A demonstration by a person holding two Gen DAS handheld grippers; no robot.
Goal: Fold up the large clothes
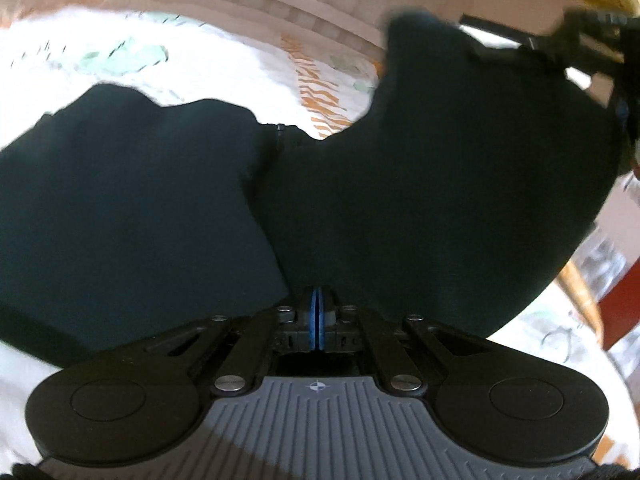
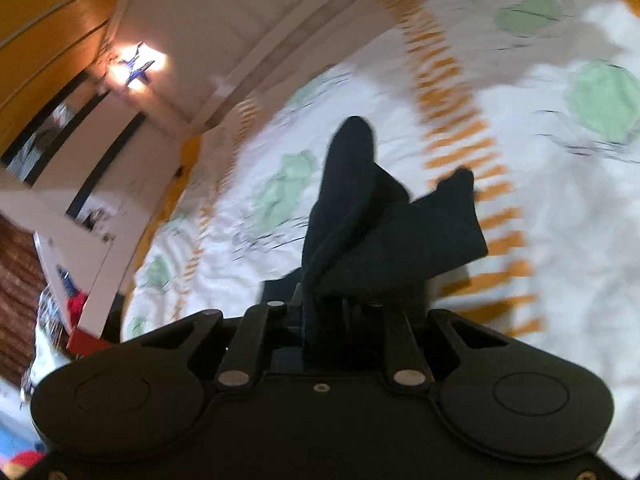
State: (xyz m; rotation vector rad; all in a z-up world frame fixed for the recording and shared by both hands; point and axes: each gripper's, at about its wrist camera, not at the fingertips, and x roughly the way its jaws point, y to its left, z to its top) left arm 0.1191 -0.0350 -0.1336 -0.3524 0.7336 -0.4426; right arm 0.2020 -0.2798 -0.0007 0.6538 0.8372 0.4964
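Observation:
A large dark navy garment (image 1: 400, 184) hangs spread out above a white bedsheet (image 1: 224, 64) with green and orange print. My left gripper (image 1: 318, 300) is shut on the garment's lower edge, blue pads pressed together. My right gripper (image 2: 310, 300) is shut on another part of the same garment (image 2: 360, 216), which bunches up and drapes forward from the fingers. The right gripper also shows in the left wrist view (image 1: 576, 40) at the upper right, holding the cloth's far corner. The cloth is lifted off the bed between both grippers.
The bedsheet (image 2: 520, 160) fills the area below. A white wall and wooden trim (image 2: 60, 40) stand at the left of the right wrist view, with a sunlit patch. Red and cluttered items (image 2: 76, 308) lie at the bed's left side.

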